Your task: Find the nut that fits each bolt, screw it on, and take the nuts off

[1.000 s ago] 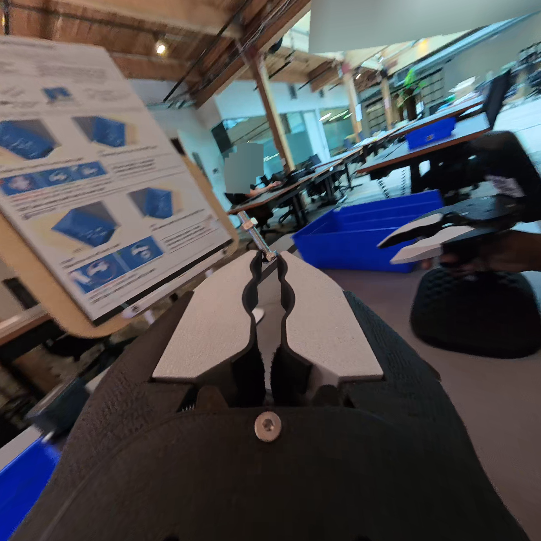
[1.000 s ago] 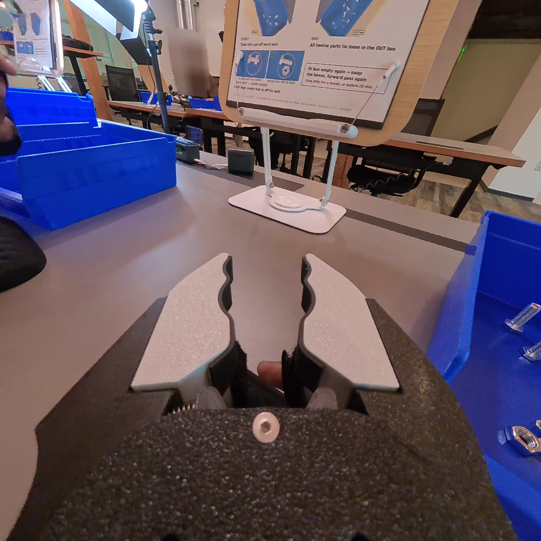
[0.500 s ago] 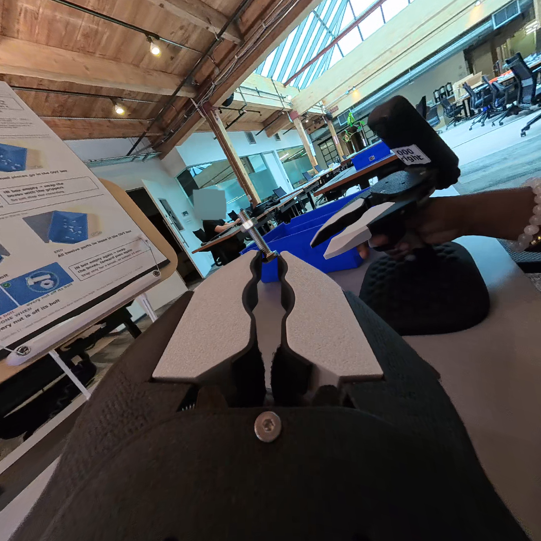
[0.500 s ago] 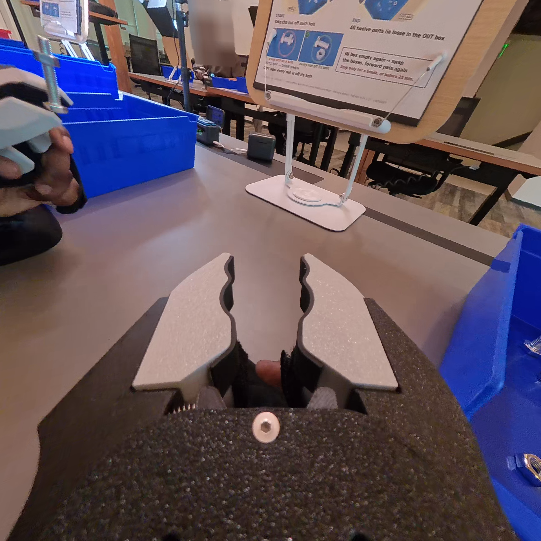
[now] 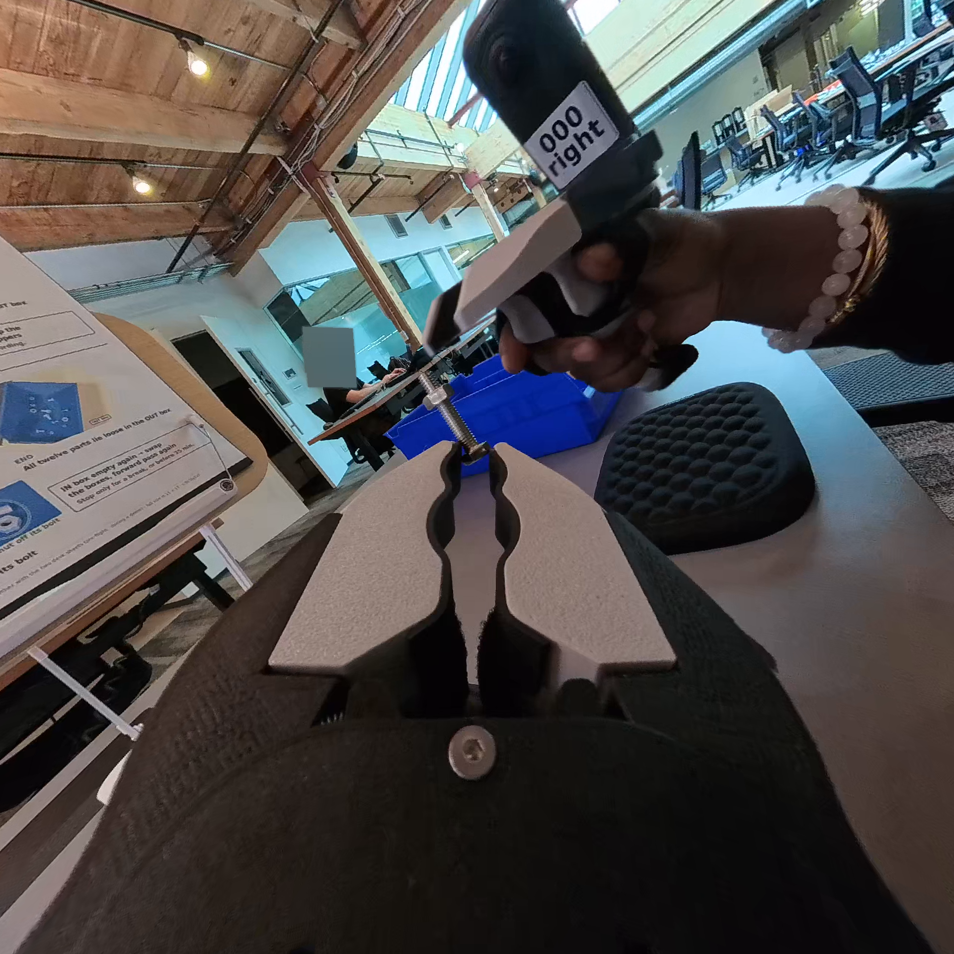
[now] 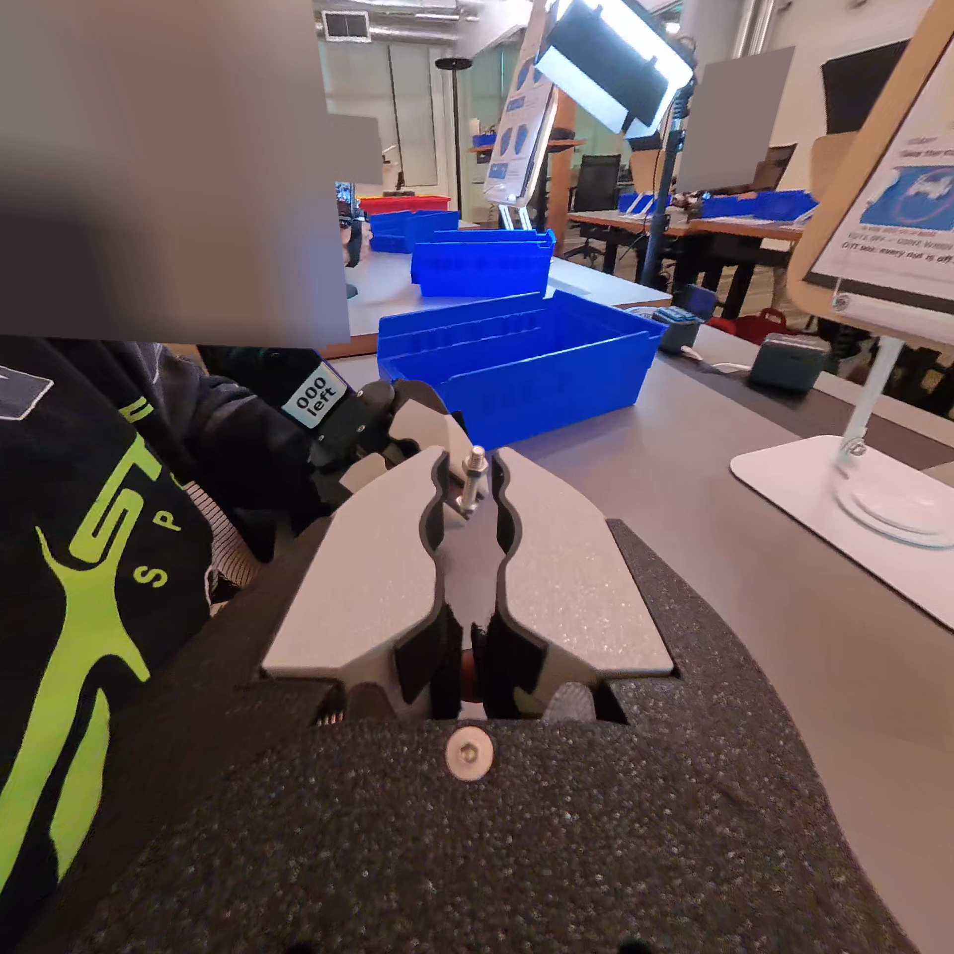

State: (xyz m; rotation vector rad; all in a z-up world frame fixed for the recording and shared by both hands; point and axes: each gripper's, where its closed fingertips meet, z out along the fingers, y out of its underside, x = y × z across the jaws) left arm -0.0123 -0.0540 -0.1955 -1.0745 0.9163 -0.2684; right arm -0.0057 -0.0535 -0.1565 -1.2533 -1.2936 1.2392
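Bolt (image 5: 454, 420) with nut (image 5: 438, 400) clenched by head in my left gripper (image 5: 472, 457); right gripper (image 6: 464, 464) parted around nut, not touching.

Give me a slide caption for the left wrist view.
Left gripper clamps a bolt by its head as the right gripper nears its nut.

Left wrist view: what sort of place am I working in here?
Probably a large open-plan office or converted industrial loft used for data collection: rows of desks with office chairs run far back under exposed timber beams, and blue parts bins sit on the grey worktable.
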